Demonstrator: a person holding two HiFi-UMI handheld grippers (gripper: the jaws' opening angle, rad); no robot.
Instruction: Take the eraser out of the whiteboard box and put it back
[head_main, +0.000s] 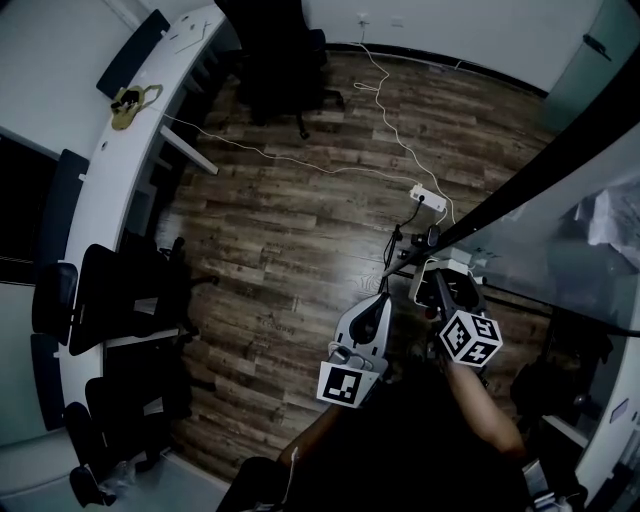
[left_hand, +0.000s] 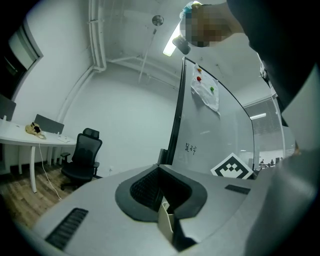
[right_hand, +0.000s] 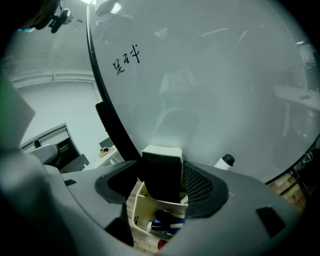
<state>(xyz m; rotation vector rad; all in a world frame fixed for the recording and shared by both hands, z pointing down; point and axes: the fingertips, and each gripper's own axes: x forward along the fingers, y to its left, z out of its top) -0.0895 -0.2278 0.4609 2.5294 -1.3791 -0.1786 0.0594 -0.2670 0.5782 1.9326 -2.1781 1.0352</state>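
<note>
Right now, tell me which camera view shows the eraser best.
The right gripper view: the eraser stands upright in the whiteboard box, close up between the open jaws of the right gripper. In the head view it is too small and dark to pick out. The left gripper view misses it.

Left hand-held gripper, whiteboard box, wood floor

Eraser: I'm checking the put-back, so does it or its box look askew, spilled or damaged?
Nothing stands out. The eraser stands upright in the whiteboard box, its top above the rim, between the open jaws of the right gripper.
</note>
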